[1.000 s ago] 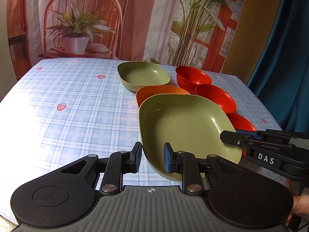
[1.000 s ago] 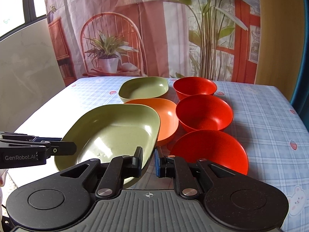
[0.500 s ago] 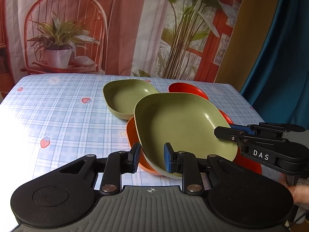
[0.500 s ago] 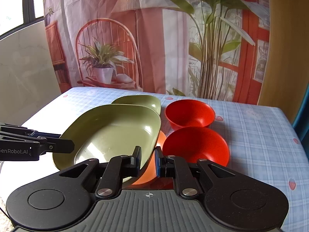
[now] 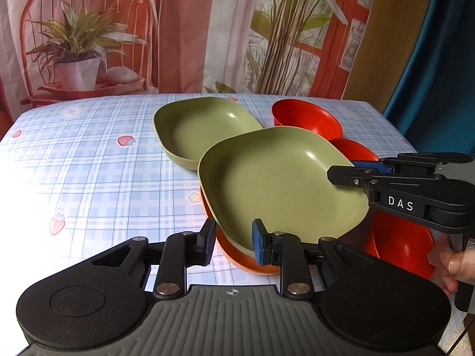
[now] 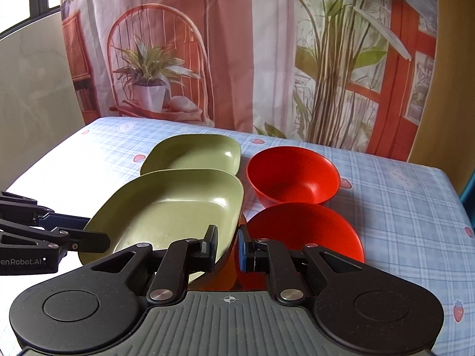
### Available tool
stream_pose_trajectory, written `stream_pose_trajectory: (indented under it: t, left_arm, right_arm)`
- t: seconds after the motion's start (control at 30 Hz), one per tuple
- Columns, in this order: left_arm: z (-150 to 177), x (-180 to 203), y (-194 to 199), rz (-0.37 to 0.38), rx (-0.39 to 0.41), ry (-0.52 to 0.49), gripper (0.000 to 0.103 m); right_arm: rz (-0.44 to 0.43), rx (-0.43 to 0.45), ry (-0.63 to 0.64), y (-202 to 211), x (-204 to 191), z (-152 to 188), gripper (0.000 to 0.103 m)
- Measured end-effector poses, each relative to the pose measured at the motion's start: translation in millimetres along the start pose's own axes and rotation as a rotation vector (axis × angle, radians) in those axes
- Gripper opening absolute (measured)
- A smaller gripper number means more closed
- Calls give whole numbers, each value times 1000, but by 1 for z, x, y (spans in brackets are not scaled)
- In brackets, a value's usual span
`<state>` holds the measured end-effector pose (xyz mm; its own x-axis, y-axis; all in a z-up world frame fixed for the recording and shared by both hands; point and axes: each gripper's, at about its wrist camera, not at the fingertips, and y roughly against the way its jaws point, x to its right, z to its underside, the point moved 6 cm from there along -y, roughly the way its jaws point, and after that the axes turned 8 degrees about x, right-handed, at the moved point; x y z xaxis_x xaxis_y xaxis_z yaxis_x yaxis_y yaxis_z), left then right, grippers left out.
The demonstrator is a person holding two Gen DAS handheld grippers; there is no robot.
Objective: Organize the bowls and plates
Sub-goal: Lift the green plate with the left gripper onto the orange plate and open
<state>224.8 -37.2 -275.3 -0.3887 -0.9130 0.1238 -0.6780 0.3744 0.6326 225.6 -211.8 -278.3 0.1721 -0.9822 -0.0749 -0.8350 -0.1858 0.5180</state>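
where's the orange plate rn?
Under the held green plate, on the table: in the left wrist view only the orange plate edge shows, beside the left gripper; second green plate beyond.

"DAS" on right claw point(image 5: 341, 172); "enRobot.AI" on left claw point(image 6: 98, 241)

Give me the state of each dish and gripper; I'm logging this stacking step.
Near green plate: lifted and tilted, held at its rim by both grippers, over the orange plate.
Far green plate: flat on the table, empty.
Orange plate: on the table, mostly hidden under the held plate.
Far red bowl: upright, empty.
Near red bowl: upright, empty.
Left gripper: shut on the rim.
Right gripper: shut on the rim.
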Motion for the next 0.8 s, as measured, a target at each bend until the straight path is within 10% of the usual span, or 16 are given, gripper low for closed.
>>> stream_pose_trajectory:
  t: [0.8]
  left_arm:
    - [10, -24, -3, -17, -25, 48, 26]
  right_arm:
    - [-31, -104, 87, -16, -28, 14, 16]
